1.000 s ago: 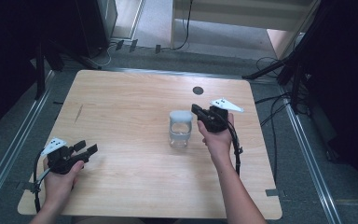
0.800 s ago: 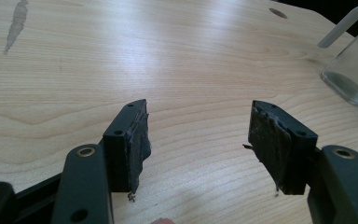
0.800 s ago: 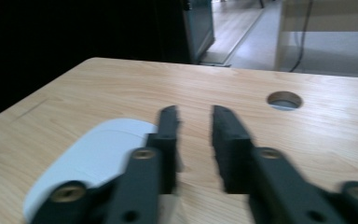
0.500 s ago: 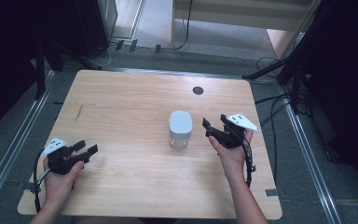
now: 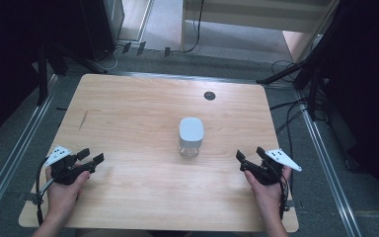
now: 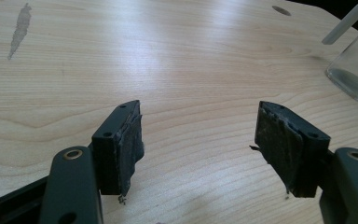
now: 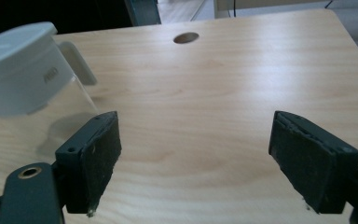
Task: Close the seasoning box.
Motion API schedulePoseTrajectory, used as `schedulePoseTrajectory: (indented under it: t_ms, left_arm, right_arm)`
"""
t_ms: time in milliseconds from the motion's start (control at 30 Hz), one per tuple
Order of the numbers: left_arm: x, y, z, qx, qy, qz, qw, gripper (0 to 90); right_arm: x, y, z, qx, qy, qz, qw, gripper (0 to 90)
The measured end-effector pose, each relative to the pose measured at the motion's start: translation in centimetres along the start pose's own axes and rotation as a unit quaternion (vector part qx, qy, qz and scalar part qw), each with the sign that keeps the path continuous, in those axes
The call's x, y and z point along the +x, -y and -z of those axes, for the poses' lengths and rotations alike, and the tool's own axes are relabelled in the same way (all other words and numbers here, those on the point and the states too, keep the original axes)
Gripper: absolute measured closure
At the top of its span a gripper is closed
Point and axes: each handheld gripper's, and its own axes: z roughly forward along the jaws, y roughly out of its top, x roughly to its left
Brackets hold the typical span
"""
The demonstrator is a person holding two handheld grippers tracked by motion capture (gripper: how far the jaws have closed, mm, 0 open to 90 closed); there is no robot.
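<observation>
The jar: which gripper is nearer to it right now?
Right. The right gripper sits open just off the jar, to its right and nearer the person. The left gripper, also open, is farther off, toward the table's left edge.

Upright white-lidded clear jar [image 5: 191, 137], mid-table

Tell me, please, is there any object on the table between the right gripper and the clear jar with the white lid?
Nothing visible stands between them. The right gripper, its jaws open, is apart from the jar, and bare wooden table lies between them. The small dark hole in the table is farther back, off that line.
</observation>
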Motion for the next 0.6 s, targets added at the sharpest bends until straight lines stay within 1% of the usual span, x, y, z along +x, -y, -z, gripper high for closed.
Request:
schedulePoseTrajectory:
  t_ms: [67,100,133,167,200,300,400,500,533,567,600]
  left_arm:
    - [0.0,0.0,0.0,-0.002,-0.005,0.0,1.0,32.2]
    - [-0.1,0.0,0.0,-0.002,-0.006,0.0,1.0,32.3]
    - [-0.1,0.0,0.0,-0.003,-0.008,-0.002,1.0,32.3]
    - [-0.1,0.0,0.0,-0.003,-0.008,-0.001,1.0,32.4]
    - [-0.1,0.0,0.1,-0.003,-0.008,-0.001,1.0,32.4]
    - [0.0,0.0,0.1,-0.003,-0.008,-0.001,1.0,32.5]
    - [0.0,0.0,0.1,-0.004,-0.009,-0.002,1.0,32.5]
    - [0.0,0.1,0.2,-0.01,-0.014,-0.002,0.9998,33.1]
    - [0.0,0.1,0.3,-0.012,-0.019,-0.002,0.9998,33.5]
    - [0.0,0.1,0.3,-0.013,-0.02,-0.003,0.9997,33.6]
    - [0.0,0.1,0.3,-0.014,-0.022,-0.004,0.9997,33.7]
  right_arm:
    - [-0.8,0.7,0.7,0.004,0.008,-0.005,0.9999,17.4]
    - [-1.3,1.1,1.2,0.004,0.014,-0.013,0.9998,17.7]
    - [-1.6,1.4,1.4,0.004,0.017,-0.014,0.9997,17.9]
    - [-1.8,1.8,1.9,0.005,0.025,-0.013,0.9996,18.2]
    - [-2.0,2.2,2.2,0.009,0.031,-0.011,0.9994,18.2]
    - [-2.5,3.2,3.1,0.016,0.038,-0.016,0.999,18.2]
    - [-2.9,3.8,3.9,0.019,0.046,-0.012,0.9987,18.3]
    - [-3.6,4.3,4.9,0.022,0.053,-0.026,0.998,18.8]
    - [-3.7,4.4,5.2,0.023,0.055,-0.03,0.9978,19.3]
    - [-3.9,4.6,5.6,0.026,0.061,-0.037,0.9971,19.4]
    - [-4.0,4.7,5.9,0.029,0.063,-0.037,0.9969,19.5]
